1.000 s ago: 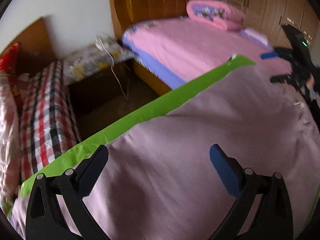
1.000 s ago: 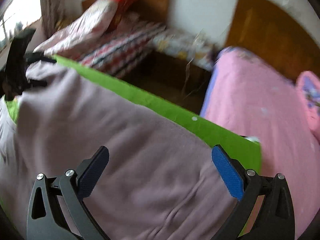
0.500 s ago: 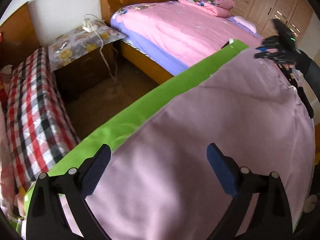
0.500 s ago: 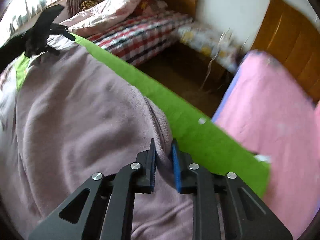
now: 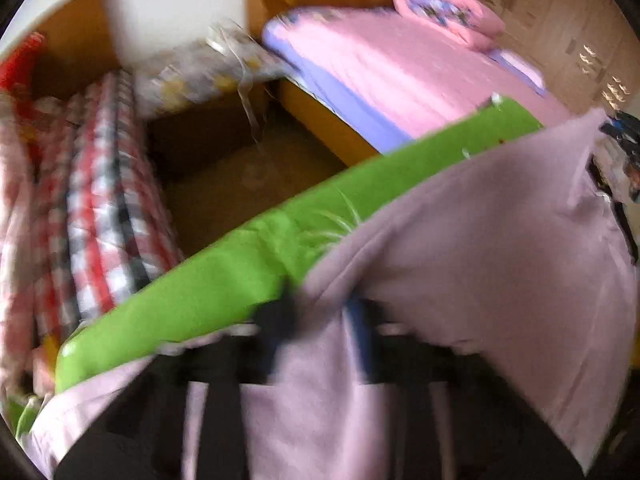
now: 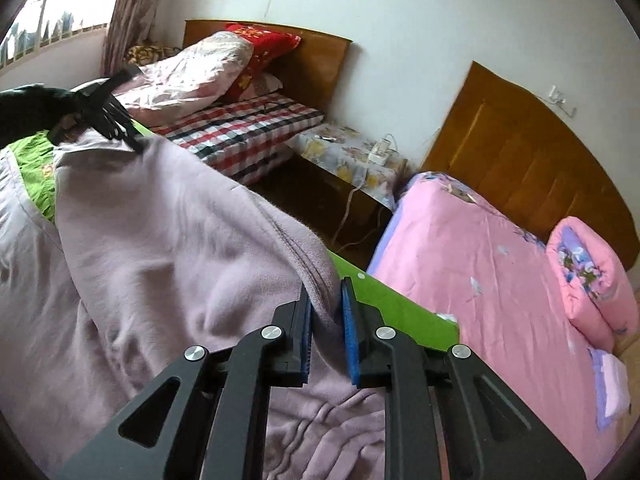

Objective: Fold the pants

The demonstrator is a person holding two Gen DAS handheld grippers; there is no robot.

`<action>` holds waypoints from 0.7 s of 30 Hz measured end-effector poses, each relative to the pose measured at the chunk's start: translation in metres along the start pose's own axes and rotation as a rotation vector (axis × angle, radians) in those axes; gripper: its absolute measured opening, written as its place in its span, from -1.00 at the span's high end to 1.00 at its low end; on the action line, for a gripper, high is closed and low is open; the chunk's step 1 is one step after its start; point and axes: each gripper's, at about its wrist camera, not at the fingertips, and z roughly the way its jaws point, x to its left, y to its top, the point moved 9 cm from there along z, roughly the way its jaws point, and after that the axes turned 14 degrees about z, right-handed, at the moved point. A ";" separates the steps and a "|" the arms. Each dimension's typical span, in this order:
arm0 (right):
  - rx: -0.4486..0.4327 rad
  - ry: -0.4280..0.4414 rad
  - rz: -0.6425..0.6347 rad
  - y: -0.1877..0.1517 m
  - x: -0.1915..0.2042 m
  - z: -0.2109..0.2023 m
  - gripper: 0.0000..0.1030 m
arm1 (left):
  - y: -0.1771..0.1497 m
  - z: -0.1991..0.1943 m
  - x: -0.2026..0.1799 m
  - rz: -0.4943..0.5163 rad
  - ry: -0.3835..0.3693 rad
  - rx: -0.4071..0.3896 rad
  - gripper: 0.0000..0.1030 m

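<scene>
Both wrist cameras are looking down close over the pants (image 5: 480,240) (image 6: 160,260), sharing the bench's (image 5: 200,292) (image 6: 400,312) far edge and beds beyond.

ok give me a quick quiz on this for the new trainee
1. True or false: the right tongs are shut on a fold of the pants.
2. The cloth under the pants is: A green, B blue, C red.
3. What lies rolled up on the pink bed?

Key: 1 true; 2 A; 3 a pink quilt.
</scene>
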 end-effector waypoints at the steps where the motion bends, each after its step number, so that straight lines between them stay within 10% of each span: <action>1: -0.001 -0.012 0.002 0.000 0.000 -0.002 0.65 | 0.001 -0.012 -0.001 0.010 0.046 -0.016 0.78; 10: -0.150 -0.058 0.101 -0.022 0.002 -0.117 0.65 | -0.025 -0.235 -0.136 0.240 0.537 -0.305 0.81; 15: -0.086 -0.022 0.214 -0.119 0.025 -0.163 0.64 | -0.128 -0.234 -0.258 0.256 0.435 -0.260 0.80; 21: 0.141 -0.021 0.339 -0.229 0.047 -0.132 0.55 | -0.213 -0.152 -0.290 0.111 0.271 -0.092 0.63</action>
